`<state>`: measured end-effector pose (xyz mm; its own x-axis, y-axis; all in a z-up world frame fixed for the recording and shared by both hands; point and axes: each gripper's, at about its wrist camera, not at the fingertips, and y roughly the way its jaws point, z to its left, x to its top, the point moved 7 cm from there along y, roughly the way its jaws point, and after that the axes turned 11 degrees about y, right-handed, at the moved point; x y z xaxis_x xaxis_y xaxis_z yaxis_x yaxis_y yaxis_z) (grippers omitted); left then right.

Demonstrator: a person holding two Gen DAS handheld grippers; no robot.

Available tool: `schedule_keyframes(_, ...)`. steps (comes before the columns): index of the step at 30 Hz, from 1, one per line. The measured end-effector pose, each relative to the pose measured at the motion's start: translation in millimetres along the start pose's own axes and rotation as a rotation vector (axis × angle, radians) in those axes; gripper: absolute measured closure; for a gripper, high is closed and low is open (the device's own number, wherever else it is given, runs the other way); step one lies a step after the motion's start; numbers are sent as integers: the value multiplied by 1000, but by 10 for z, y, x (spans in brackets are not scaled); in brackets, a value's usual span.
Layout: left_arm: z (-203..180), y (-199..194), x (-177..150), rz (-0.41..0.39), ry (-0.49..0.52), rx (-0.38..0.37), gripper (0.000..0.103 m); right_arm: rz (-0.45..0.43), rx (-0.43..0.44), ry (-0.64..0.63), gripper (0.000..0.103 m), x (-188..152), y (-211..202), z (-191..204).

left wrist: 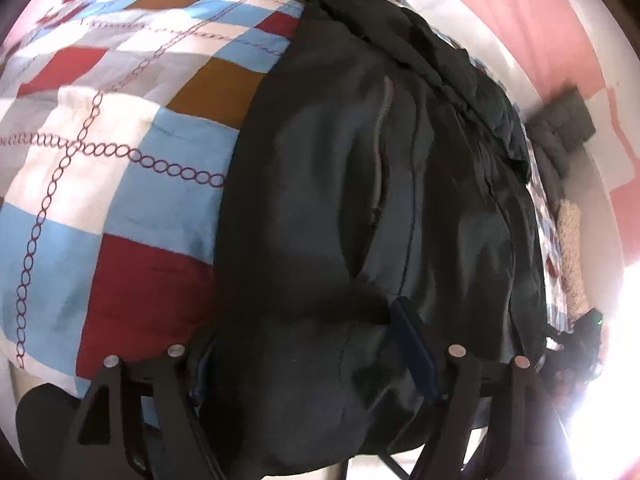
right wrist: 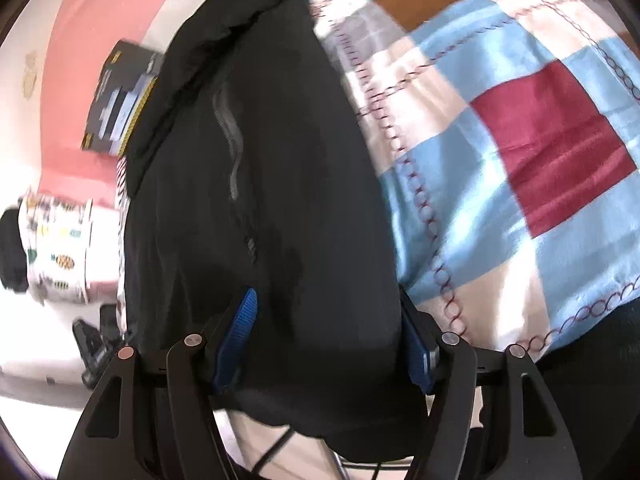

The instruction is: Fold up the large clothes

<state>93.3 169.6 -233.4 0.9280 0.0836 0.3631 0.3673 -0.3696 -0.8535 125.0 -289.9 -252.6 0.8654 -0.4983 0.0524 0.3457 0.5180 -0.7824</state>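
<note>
A large black jacket [left wrist: 360, 200] with a zipped pocket lies lengthwise on a checked bedspread [left wrist: 120, 160]. It also fills the middle of the right wrist view [right wrist: 260, 180]. My left gripper [left wrist: 308, 344] stands wide around the jacket's near hem; a thick fold of fabric bulges between its blue-padded fingers [left wrist: 412, 344]. My right gripper [right wrist: 328, 340] likewise stands wide around the hem, with cloth filling the gap between its blue pads [right wrist: 240, 332]. Whether either pair of pads presses the cloth is not clear.
The bedspread [right wrist: 500, 140] has red, blue, white and brown squares. A pink wall [left wrist: 540, 20] stands behind. A dark box [right wrist: 120, 100] and a patterned container [right wrist: 60, 248] sit at the left of the right wrist view. Dark clothing [left wrist: 560, 128] lies beside the bed.
</note>
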Motion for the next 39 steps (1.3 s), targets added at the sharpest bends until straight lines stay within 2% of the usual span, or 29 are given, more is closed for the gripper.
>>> schedule_keyframes(2,-88,-16,-63,9,48,-6,32,36,26,-20,49,-82,-11,44)
schedule_keyframes(5,-162,39,-166,29,80,11,38,78,54,7,55,-174,-8,-12)
schedule_keyframes(7,-121,51,-166,22,58,10,43,81,59,26,58,-168,28,-44)
schedule_keyframes(9,-97,24,-145,23,23,5,62,84,52,30,68,-165,25,-62)
schedule_keyframes(10,-95,-14,-138,18,14,1,68,78,57,18,73,-171,1,-21)
schedule_keyframes(11,-112,-75,-121,6,14,-4,78,70,66,10,75,-171,-40,37)
schedule_keyframes(12,-137,-133,-102,-10,15,-10,82,52,90,1,75,-168,-117,93)
schedule_keyframes(17,-259,-532,40,-125,-7,-64,86,-39,168,-9,78,-118,-480,271)
schedule_keyframes(25,-501,-1138,333,-291,-7,-146,88,-151,232,-94,87,-112,-1077,565)
schedule_keyframes(31,-485,-1416,328,-346,-15,-201,88,-194,270,-105,87,-159,-1310,582)
schedule_keyframes(36,-458,-1435,546,-377,-67,-243,88,-210,318,-55,87,27,-1324,700)
schedule_keyframes(39,-527,-1560,799,-428,-47,-245,88,-244,366,-51,87,214,-1454,851)
